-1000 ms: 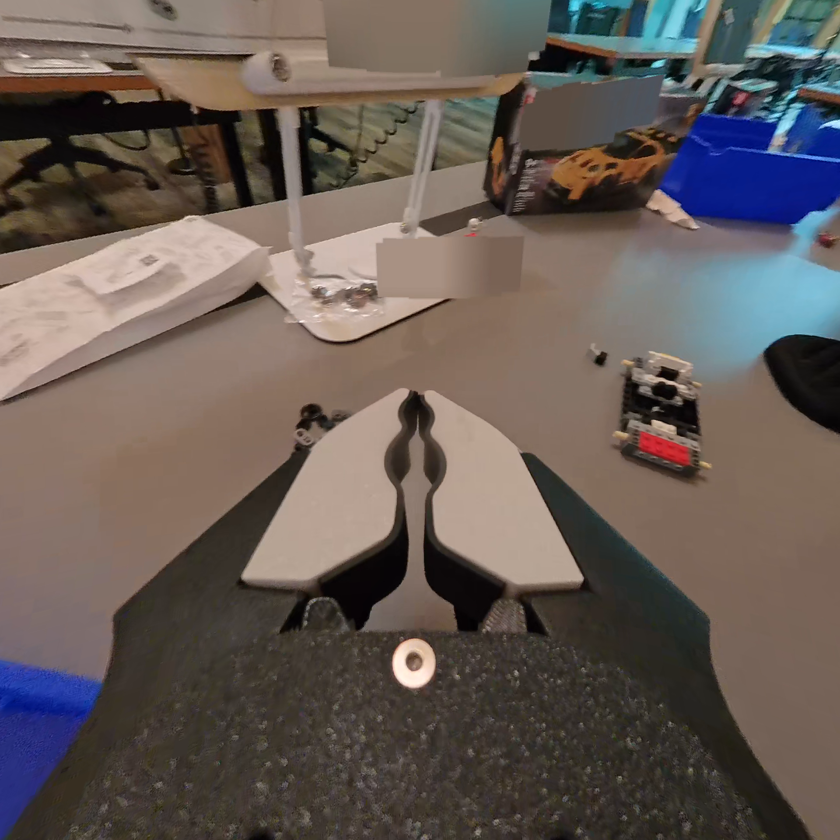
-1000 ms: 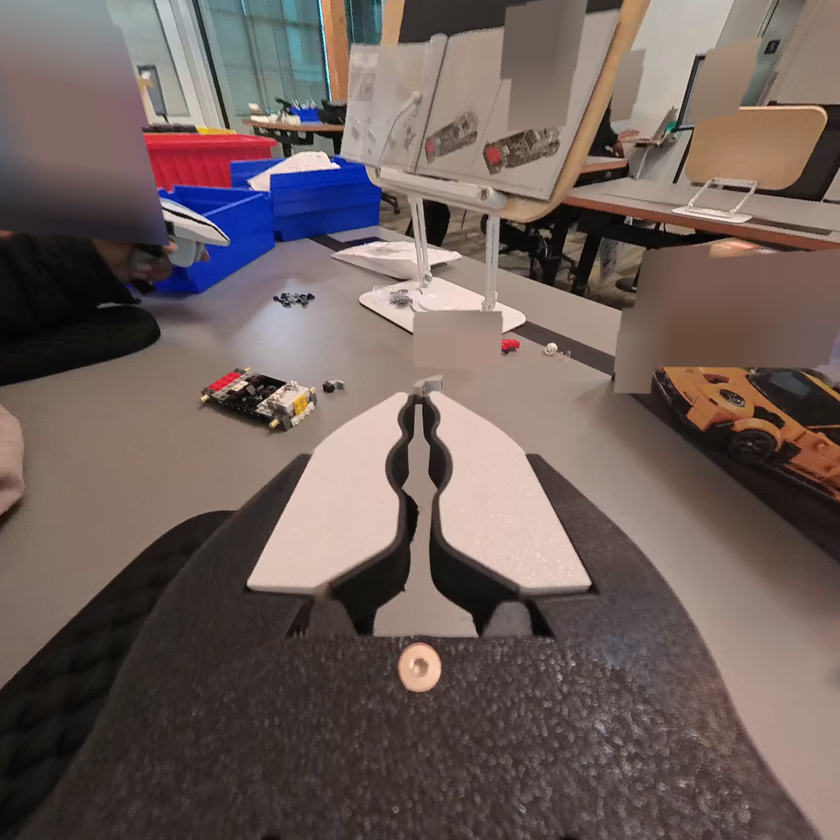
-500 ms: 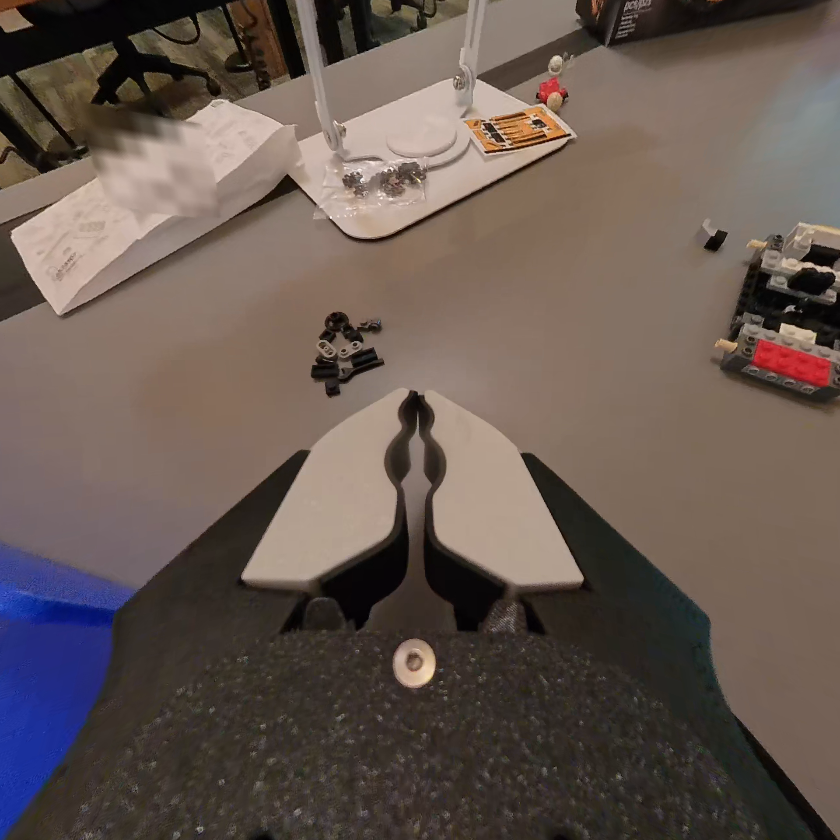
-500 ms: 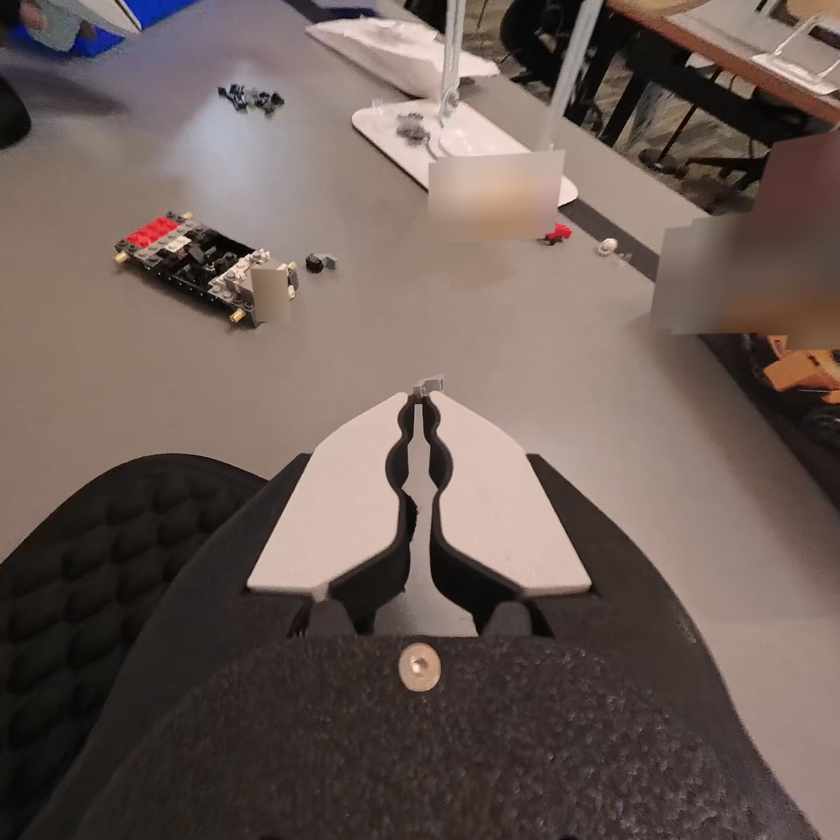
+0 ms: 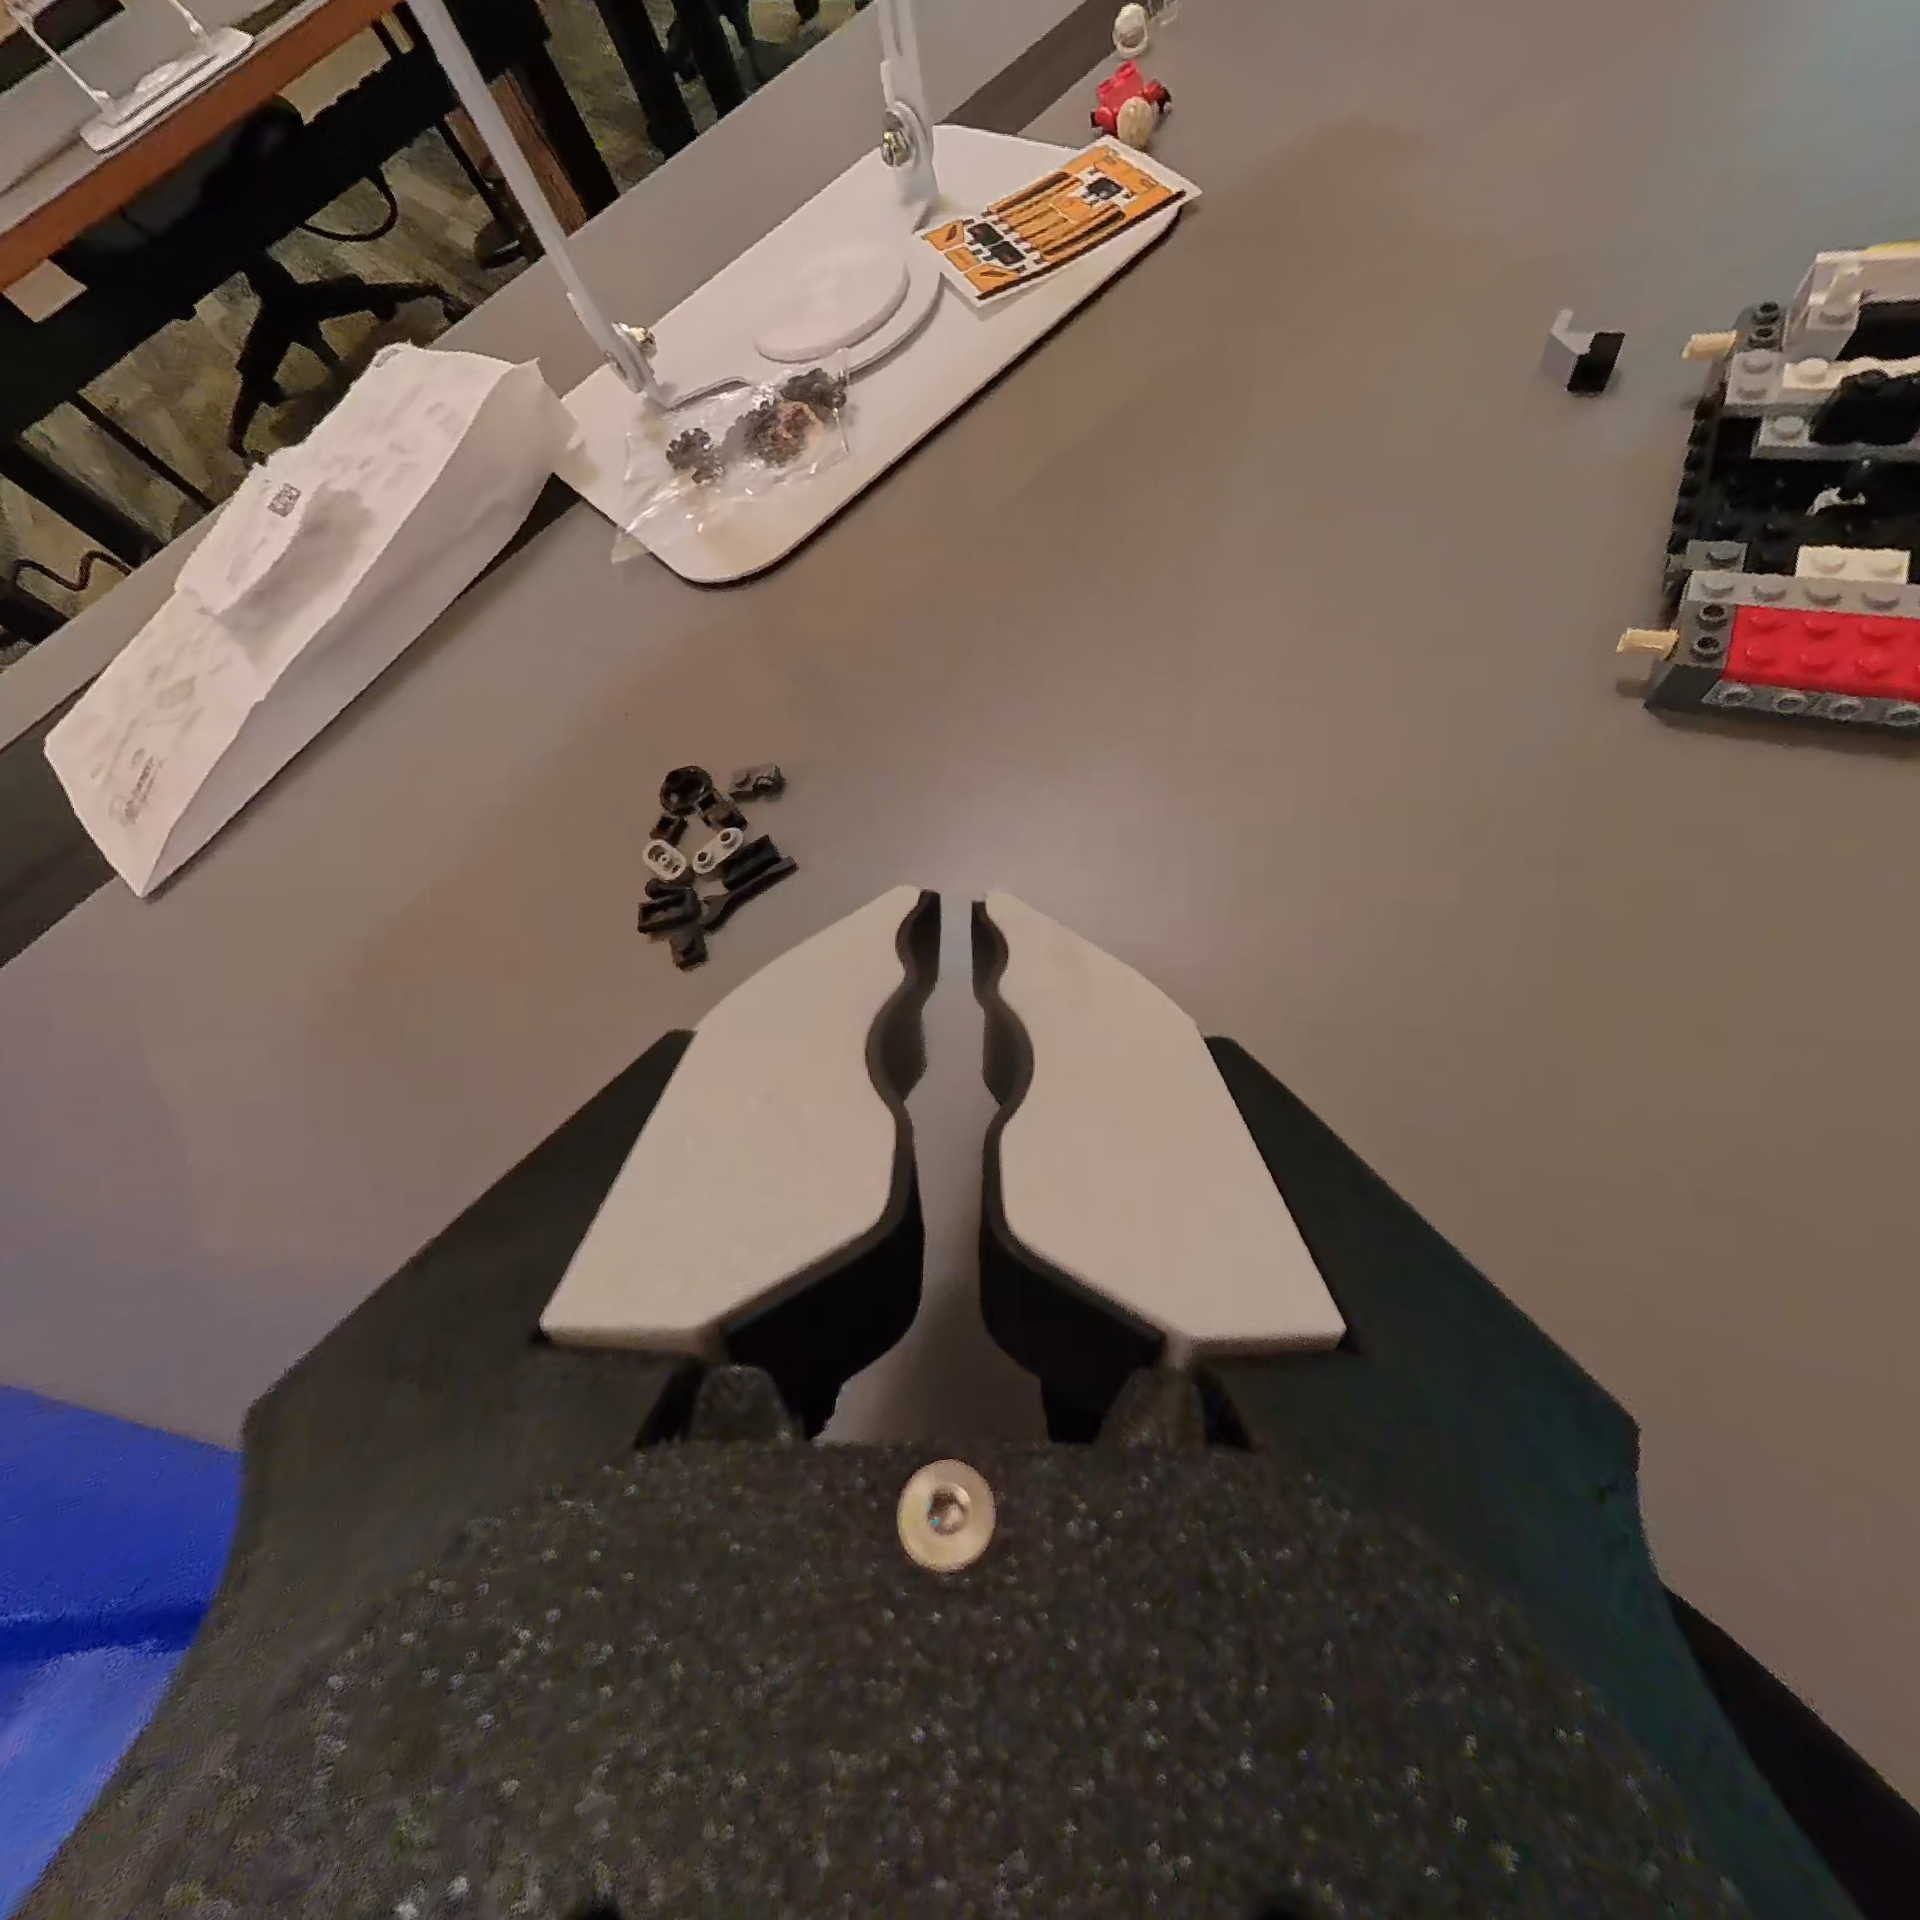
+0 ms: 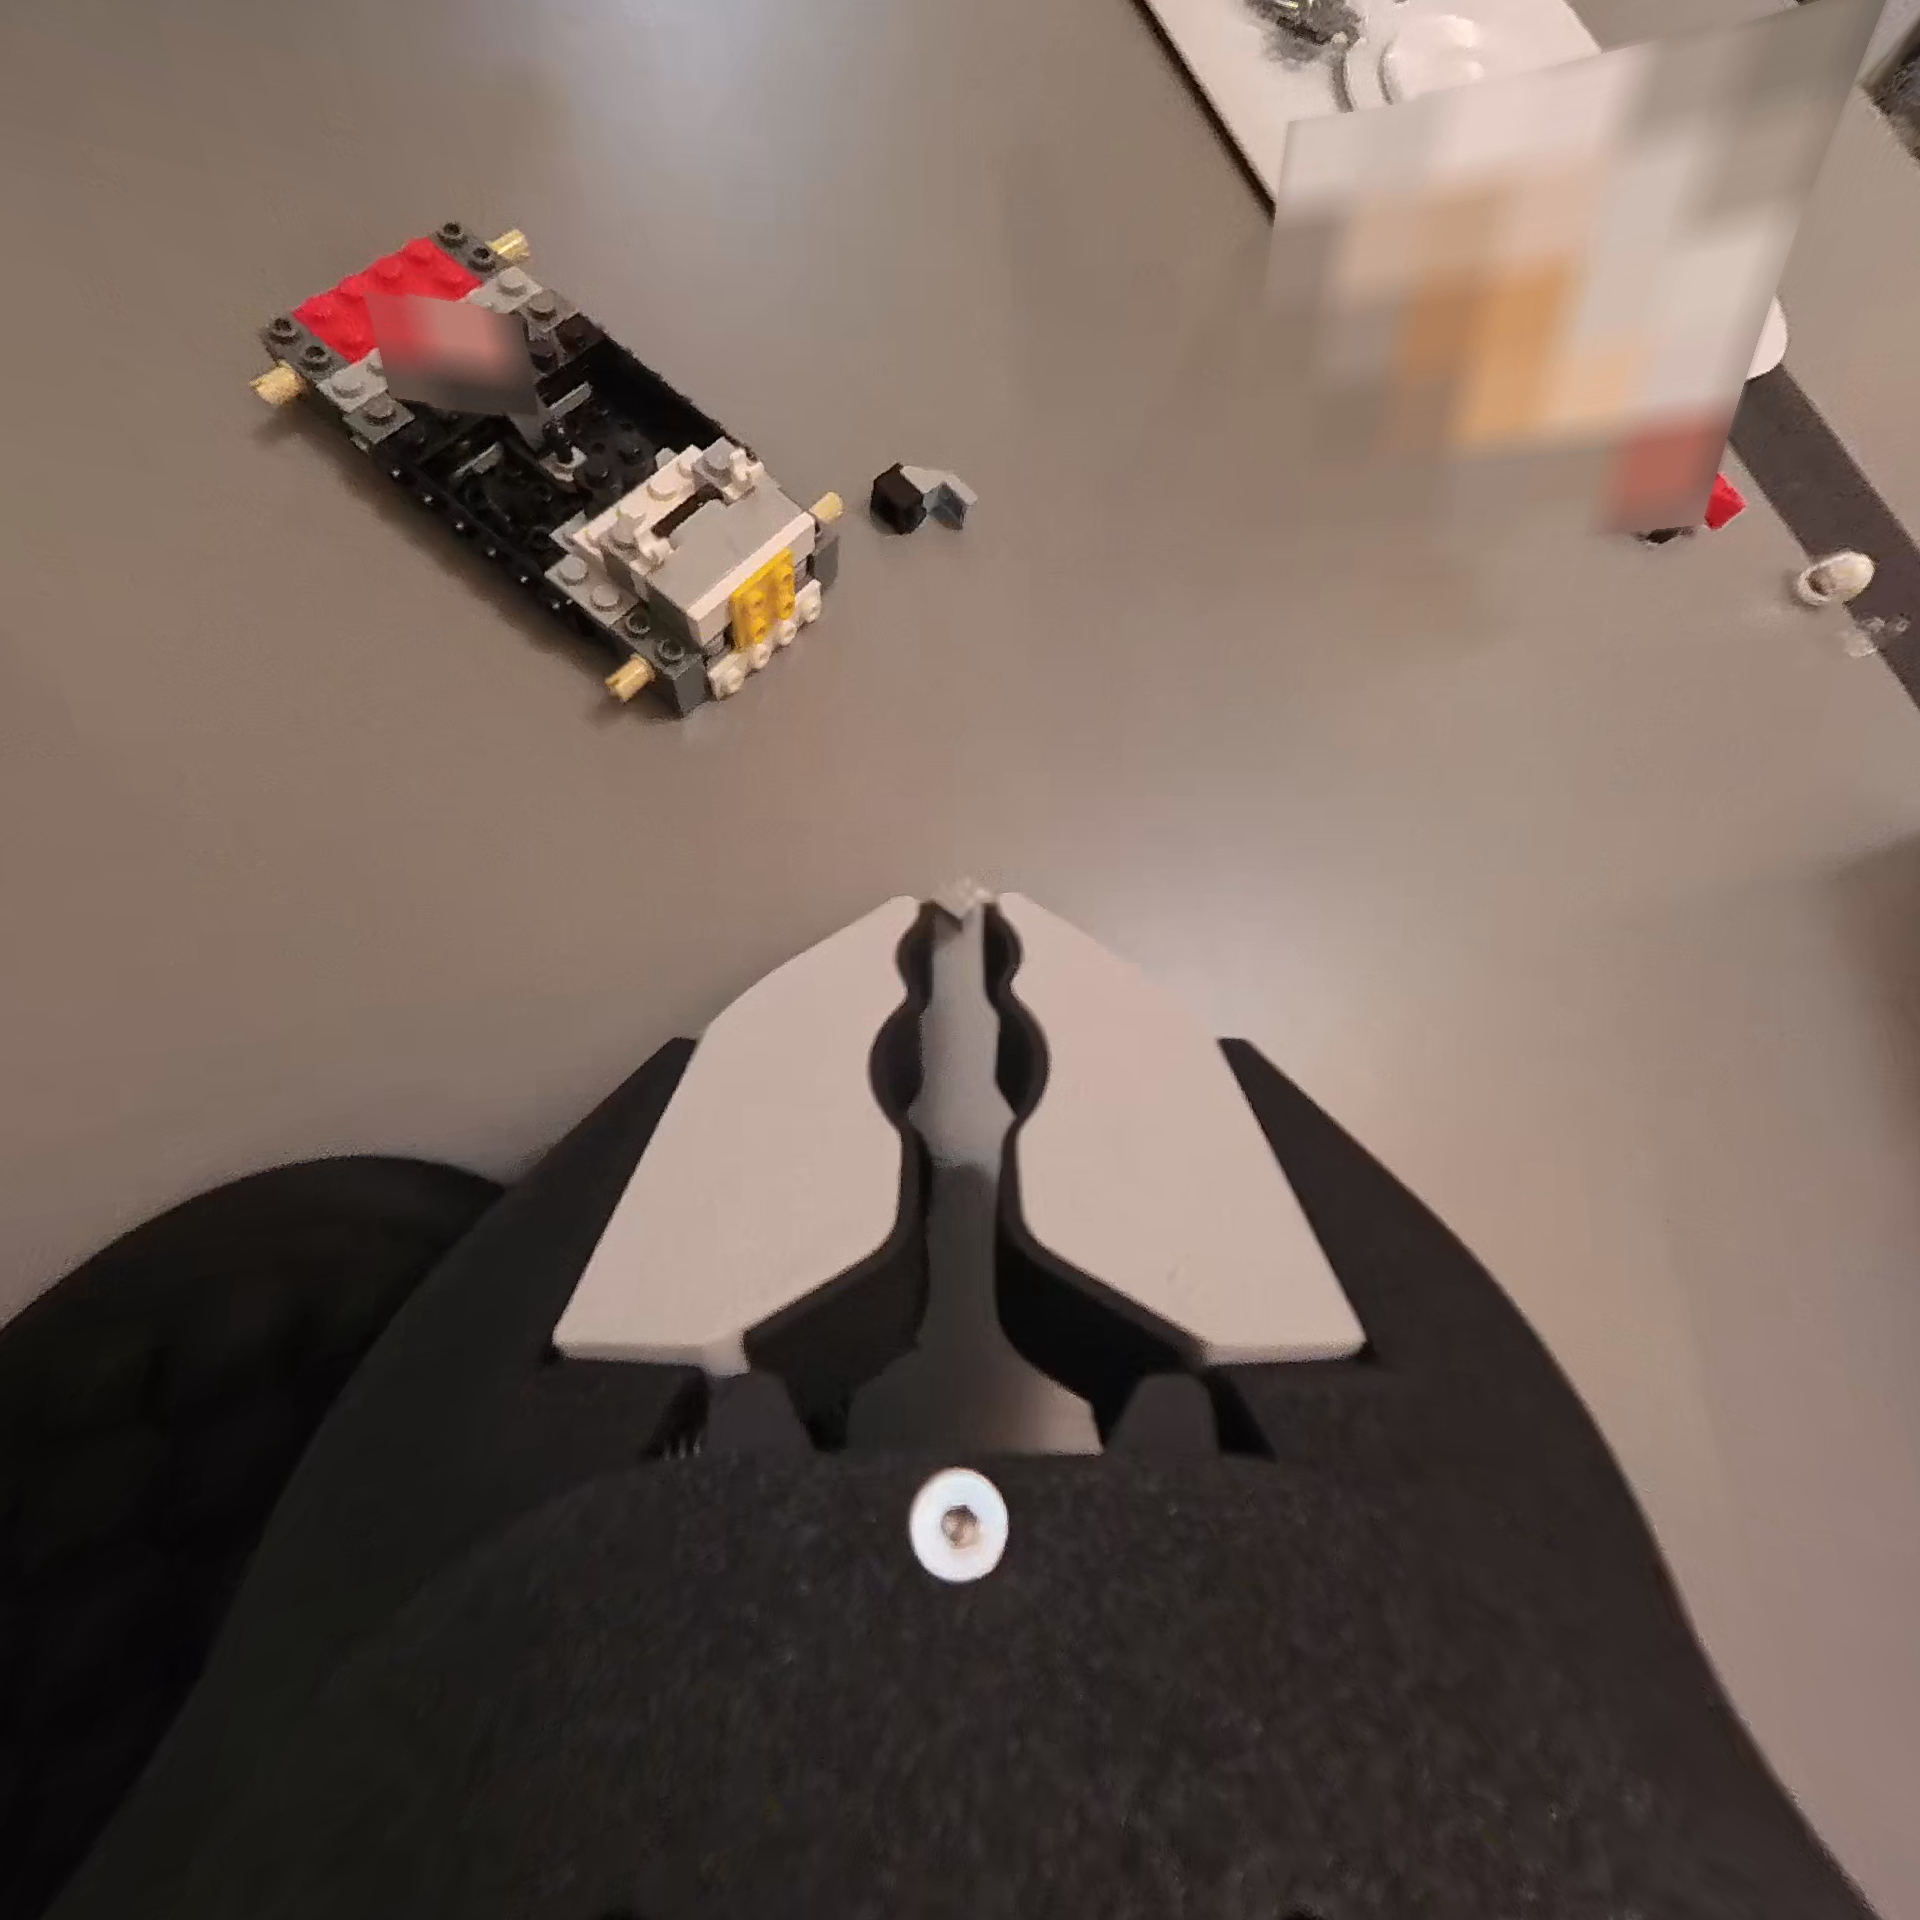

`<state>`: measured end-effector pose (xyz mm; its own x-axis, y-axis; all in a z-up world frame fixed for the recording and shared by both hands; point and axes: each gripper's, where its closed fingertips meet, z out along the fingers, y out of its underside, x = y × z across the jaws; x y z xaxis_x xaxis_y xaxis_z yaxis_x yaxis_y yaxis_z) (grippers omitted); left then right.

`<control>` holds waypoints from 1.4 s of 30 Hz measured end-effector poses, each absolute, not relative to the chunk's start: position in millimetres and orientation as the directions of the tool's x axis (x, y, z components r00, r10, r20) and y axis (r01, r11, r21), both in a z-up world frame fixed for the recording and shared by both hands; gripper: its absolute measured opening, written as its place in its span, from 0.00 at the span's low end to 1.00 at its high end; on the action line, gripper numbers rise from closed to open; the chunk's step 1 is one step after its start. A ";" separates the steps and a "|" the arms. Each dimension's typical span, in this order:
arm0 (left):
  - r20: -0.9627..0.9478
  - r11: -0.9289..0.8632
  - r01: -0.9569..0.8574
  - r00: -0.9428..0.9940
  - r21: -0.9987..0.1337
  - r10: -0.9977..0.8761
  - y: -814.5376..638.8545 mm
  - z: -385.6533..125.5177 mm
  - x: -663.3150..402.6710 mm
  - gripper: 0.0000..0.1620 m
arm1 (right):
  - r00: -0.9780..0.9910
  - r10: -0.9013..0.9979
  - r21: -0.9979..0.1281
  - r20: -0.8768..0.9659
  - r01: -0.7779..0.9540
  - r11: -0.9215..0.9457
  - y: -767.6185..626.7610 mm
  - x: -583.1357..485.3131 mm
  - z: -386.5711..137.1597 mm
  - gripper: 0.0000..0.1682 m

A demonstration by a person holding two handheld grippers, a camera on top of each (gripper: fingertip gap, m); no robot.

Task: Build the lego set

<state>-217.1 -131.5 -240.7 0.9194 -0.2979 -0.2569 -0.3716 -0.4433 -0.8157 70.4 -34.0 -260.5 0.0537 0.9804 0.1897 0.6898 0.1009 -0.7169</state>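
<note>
A partly built lego car chassis (image 5: 1808,582), black and grey with a red plate, lies on the grey table at the right edge of the left wrist view. In the right wrist view it (image 6: 540,468) lies at the upper left. My left gripper (image 5: 956,904) is empty, its jaws a narrow gap apart, just right of a pile of small black and grey pieces (image 5: 707,862). My right gripper (image 6: 961,906) is shut on a small grey lego piece (image 6: 961,891) at its tips, above the bare table. A loose black-and-grey piece (image 6: 920,499) lies beside the chassis.
A white stand base (image 5: 831,343) carries a sticker sheet (image 5: 1060,223) and a clear bag of parts (image 5: 748,436). A white paper bag (image 5: 301,613) lies far left. A small red piece (image 5: 1127,99) lies beyond. A blue bin (image 5: 83,1558) is near left; black cloth (image 6: 156,1455) lies lower left.
Both grippers have tilted down and moved closer to the table. The left jaws have parted slightly. The right gripper still holds the small grey piece.
</note>
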 end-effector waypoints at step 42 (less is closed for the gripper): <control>-0.284 -0.159 -0.421 0.802 -0.893 -0.526 -182.2 -200.7 -80.4 0.15 | 0.418 0.897 -0.881 0.142 0.466 -0.078 -147.2 172.0 -213.0 0.30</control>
